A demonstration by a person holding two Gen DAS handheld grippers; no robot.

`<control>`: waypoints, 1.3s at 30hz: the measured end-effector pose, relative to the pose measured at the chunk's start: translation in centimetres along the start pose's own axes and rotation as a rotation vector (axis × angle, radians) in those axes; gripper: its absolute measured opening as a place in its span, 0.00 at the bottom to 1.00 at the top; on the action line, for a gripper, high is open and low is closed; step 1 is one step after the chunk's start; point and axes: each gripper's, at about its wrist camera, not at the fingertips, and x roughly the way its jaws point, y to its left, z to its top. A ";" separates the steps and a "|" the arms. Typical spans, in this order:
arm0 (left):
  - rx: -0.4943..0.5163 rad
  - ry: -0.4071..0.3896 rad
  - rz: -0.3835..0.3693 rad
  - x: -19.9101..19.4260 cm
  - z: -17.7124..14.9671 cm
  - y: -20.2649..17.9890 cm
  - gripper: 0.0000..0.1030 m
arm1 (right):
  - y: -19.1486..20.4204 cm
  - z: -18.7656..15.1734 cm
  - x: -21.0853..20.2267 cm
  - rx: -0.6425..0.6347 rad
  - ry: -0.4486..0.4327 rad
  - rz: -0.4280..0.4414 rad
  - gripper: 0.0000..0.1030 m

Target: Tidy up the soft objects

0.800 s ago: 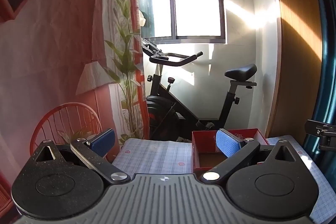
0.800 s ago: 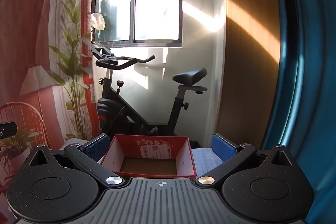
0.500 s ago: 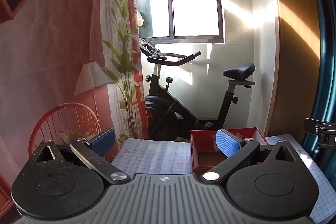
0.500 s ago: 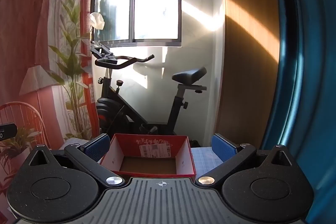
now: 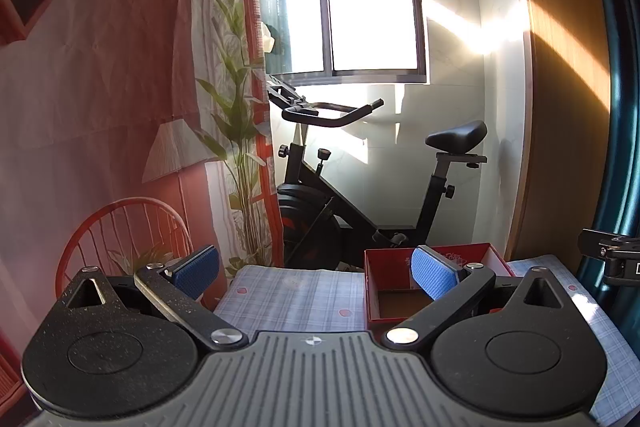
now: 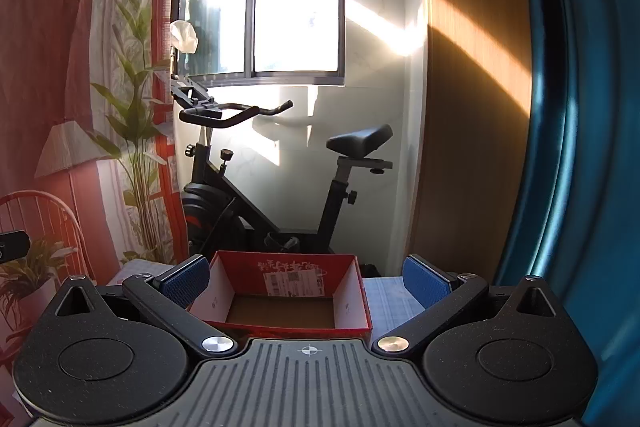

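Observation:
An open red cardboard box (image 6: 288, 291) with an empty brown floor stands on a table with a blue plaid cloth (image 5: 296, 291). In the right wrist view it lies straight ahead between my wide-open right gripper's (image 6: 306, 277) blue pads. In the left wrist view the box (image 5: 392, 267) is to the right, partly behind the right pad of my open, empty left gripper (image 5: 316, 269). No soft objects show in either view.
A black exercise bike (image 5: 360, 187) stands beyond the table under a bright window. A red wire chair (image 5: 124, 231) and a plant (image 5: 236, 131) are at the left. A teal curtain (image 6: 580, 147) and wood panel are at the right. Part of the right gripper (image 5: 612, 259) shows at the right edge.
Both views have shifted slightly; the box sits a little more to the left in the left wrist view. Both grippers stay open and empty.

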 end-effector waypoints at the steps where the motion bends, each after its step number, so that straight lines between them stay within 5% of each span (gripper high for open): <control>1: 0.000 0.000 0.000 0.0 0.0 0.0 1.00 | 0.0 0.0 0.0 0.000 0.000 0.001 1.00; 39: 0.005 -0.001 -0.012 0.2 -0.3 0.0 1.00 | -0.1 0.0 0.2 0.003 0.006 0.001 1.00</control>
